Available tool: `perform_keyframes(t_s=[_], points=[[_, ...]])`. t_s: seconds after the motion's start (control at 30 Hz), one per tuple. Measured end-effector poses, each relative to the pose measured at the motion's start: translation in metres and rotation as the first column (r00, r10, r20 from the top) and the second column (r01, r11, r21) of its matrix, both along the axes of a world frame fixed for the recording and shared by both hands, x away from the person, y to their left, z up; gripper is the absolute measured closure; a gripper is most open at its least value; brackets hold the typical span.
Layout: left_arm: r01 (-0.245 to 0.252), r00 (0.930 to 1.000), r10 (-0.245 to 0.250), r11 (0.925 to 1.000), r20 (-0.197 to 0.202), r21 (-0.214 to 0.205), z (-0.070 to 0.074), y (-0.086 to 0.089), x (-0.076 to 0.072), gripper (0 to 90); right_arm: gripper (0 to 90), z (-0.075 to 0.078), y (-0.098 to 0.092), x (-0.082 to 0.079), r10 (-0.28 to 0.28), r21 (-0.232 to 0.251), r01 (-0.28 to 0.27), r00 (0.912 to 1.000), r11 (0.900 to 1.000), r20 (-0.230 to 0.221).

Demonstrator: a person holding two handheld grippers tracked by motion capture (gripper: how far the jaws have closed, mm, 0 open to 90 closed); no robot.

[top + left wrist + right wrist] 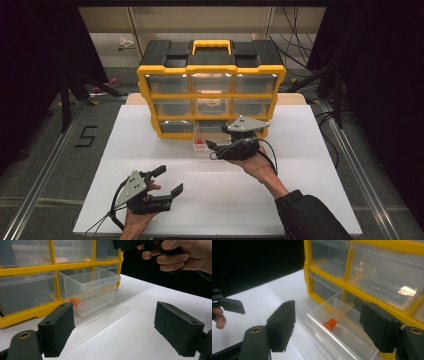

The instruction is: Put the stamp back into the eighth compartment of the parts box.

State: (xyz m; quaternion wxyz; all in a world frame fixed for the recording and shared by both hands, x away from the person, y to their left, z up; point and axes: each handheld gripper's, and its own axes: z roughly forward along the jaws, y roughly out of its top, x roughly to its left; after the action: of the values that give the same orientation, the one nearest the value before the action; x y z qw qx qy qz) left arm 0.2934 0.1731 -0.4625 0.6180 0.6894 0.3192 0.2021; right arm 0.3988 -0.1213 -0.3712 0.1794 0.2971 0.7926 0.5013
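Apparently the clear plastic drawer (206, 145), pulled out of the bottom row of the yellow-and-black organiser cabinet (212, 90), is being approached by the right gripper (214, 149). Its jaws stand wide apart, empty, just above the drawer (a small orange-capped vial (331, 324) lies inside). Next, a careful lowering is called for. The left gripper (167, 181), also open, is held over the white worktop (300, 190).

Lab recording booth: black curtains (30, 75), floor cables (300, 55), white table (150, 150).
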Motion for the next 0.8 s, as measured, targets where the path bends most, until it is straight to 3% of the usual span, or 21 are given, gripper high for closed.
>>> perform_keyframes(t_s=[0.8], points=[[-0.002, 1.0000, 0.002, 1.0000, 0.000, 0.001, 0.000, 0.000, 0.000, 16.1, 29.6, 0.001, -0.032, -0.031, -0.029, 0.116, 0.021, 0.9977, 0.9931, 0.061]])
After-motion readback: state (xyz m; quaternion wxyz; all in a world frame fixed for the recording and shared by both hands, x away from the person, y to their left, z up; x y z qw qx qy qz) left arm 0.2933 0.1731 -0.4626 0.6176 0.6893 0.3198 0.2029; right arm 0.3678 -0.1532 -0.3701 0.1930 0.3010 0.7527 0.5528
